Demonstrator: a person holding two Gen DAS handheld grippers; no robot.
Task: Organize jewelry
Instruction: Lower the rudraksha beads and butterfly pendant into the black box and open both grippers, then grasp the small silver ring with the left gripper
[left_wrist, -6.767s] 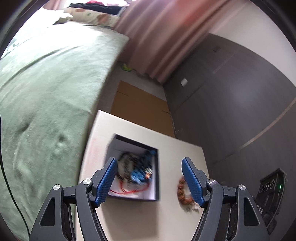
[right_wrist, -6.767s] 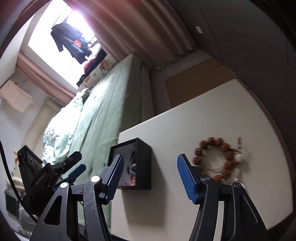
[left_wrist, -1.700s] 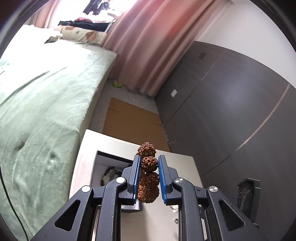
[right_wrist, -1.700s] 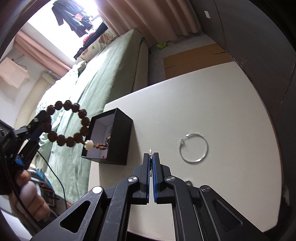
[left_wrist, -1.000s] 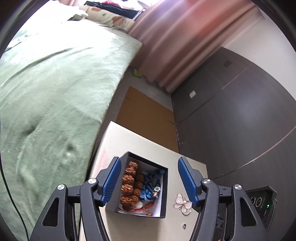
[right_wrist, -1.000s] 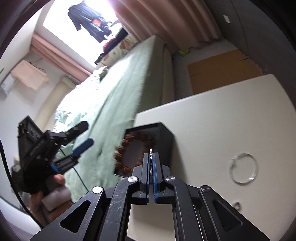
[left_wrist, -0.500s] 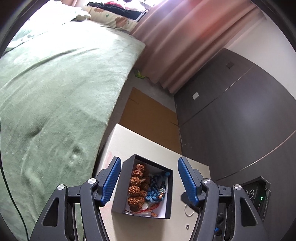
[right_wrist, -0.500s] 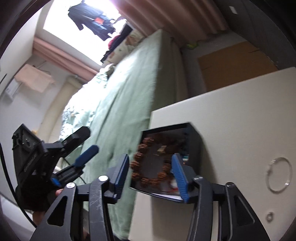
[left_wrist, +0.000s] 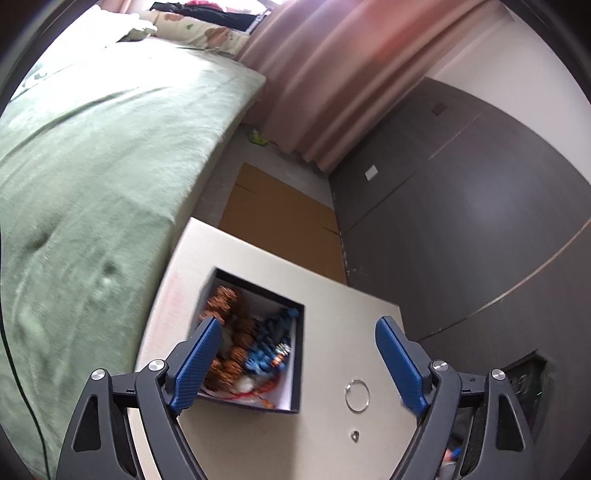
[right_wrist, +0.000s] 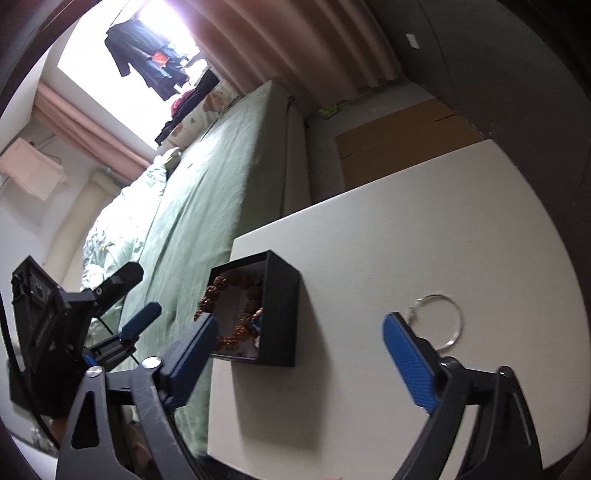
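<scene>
A black jewelry box stands on the white table. Inside lie a brown bead bracelet and blue beaded jewelry. The box also shows in the right wrist view with the brown beads in it. A silver ring hoop and a small stud lie on the table right of the box; the hoop also shows in the right wrist view. My left gripper is open and empty above the box's near side. My right gripper is open and empty, near the box.
A green bed runs along the table's left side. Brown cardboard lies on the floor beyond the table. A dark wardrobe stands at the right. Pink curtains hang at the back.
The right gripper, shut half a second earlier on a small piece, has opened wide and is empty. The left gripper stays open over the box and has shifted slightly.
</scene>
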